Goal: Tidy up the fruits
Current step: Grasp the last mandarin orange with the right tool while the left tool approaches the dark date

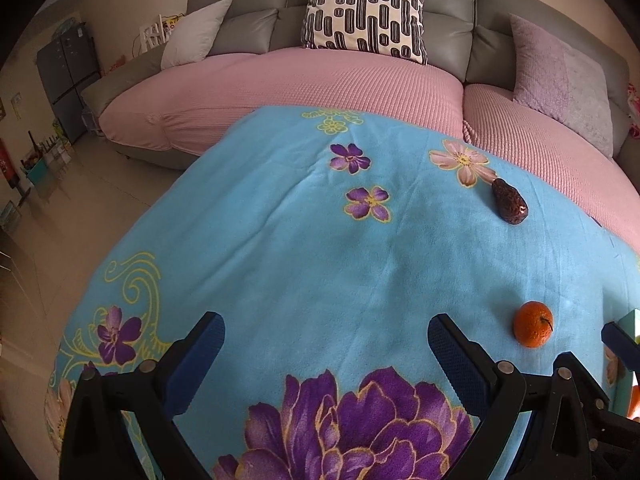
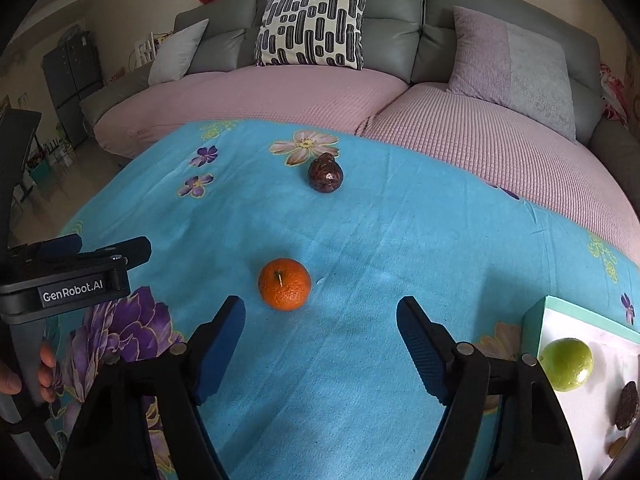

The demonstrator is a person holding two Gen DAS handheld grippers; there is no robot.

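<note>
**Partly sorted: two fruits still out on the cloth**

So, the orange (image 2: 284, 284) sits loose on the blue flowered cloth (image 2: 360, 248), just ahead of my right gripper (image 2: 320, 344) and a little to its left-finger side. My right tongs are spread wide and hold nothing; the orange is not yet between the fingers. Further out, near a pink printed flower, lies the dark brown fruit (image 2: 325, 173), rough-skinned and well apart from the orange.

At the right edge of the right wrist view I see the tray (image 2: 576, 312), teal-rimmed with a white floor. A green fruit (image 2: 566, 364) already rests in it, along with another dark piece (image 2: 626, 406) near the frame edge that I cannot identify for sure. I judge the job partly done: some fruit is binned, and the orange and the dark brown fruit remain.

My left gripper (image 1: 326, 360) hovers over the big purple flower, tongs wide apart and empty too. From its view the orange (image 1: 533, 324) is off to the right.

Beyond the cloth is the sofa (image 2: 280, 92), with pink covers and cushions.
</note>
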